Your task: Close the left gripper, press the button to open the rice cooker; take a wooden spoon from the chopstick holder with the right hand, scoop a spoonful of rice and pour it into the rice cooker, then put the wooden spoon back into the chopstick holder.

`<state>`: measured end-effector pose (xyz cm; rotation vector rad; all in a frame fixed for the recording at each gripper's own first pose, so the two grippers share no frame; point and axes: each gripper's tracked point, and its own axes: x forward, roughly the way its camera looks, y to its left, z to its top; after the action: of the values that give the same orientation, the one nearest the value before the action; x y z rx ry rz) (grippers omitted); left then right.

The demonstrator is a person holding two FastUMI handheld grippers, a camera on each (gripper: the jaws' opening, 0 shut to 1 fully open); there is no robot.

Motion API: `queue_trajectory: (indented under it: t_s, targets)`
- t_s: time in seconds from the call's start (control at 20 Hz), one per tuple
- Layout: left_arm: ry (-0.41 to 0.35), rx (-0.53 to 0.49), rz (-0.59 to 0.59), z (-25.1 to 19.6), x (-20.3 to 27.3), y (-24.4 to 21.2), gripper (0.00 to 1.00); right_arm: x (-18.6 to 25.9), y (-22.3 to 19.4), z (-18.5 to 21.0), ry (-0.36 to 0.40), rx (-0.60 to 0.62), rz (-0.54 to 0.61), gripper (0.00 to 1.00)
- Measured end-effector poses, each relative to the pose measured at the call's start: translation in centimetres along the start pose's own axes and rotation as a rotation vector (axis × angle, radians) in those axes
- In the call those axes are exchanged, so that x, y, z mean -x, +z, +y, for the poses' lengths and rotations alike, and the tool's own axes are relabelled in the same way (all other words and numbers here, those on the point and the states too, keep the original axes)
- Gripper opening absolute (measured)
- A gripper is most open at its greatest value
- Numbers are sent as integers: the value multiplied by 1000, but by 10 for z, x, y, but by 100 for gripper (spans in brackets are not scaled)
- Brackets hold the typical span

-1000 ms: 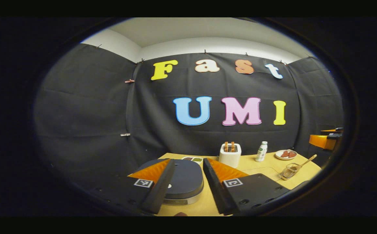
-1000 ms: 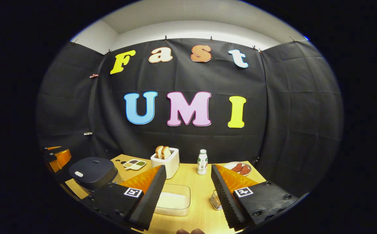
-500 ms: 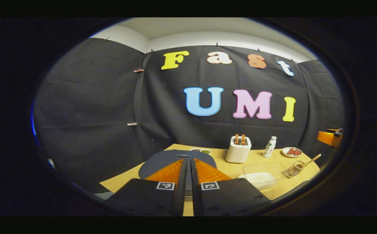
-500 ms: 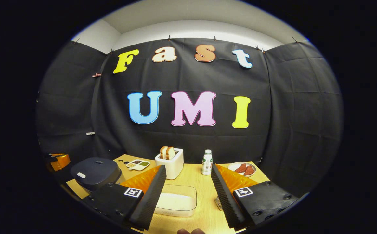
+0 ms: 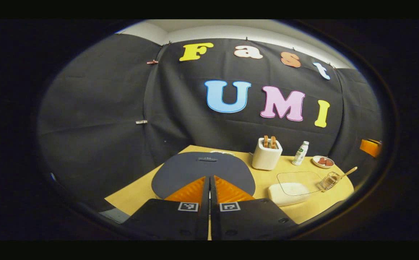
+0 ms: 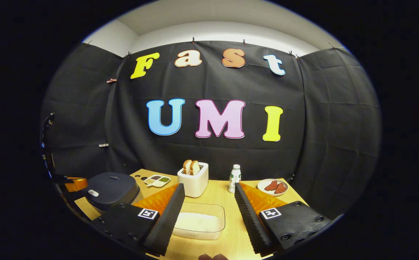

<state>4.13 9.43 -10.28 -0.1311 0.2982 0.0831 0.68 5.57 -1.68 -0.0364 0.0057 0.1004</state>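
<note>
Inside, clear tub [image 6: 199, 222] holds white rice [image 6: 198, 220].

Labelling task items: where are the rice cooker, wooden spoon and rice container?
rice cooker [image 5: 202, 171]: left gripper view, lid top.
wooden spoon [image 5: 349, 171]: left gripper view, handle.
rice container [image 6: 199, 221]: right gripper view, rice inside.

On the table [image 6: 227, 202], the rice cooker [image 6: 110, 186] sits at the left edge. A divided dish [image 6: 157, 179] lies behind and to its right. The toaster [image 6: 194, 178] stands at centre rear with two bread slices [image 6: 191, 167] in its slots. Right of it stands a bottle [image 6: 234, 178], then a plate [image 6: 272, 187] at rear right. A rice container [image 6: 199, 224] lies in front of the toaster. In the left gripper view, the chopstick holder [image 5: 328, 181] lies just right of the container, with the wooden spoon [image 5: 346, 173] in it.
</note>
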Motion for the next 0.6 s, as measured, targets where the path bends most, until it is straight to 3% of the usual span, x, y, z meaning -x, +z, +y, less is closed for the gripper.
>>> queue_trajectory:
  t_s: [0.25, 0.55, 0.6]
  targets:
    - [-3, -15, 54, 8, -19, -14, 9, 1, -4, 0, -15, -3, 16, 87]
    - [-34, 42, 138, 6, -28, -39, 9, 1, -7, 2, -20, 0, 25, 87]
    - [-37, 51, 141, 5, -27, -40, 5, 1, -6, 2, -21, -3, 23, 87]
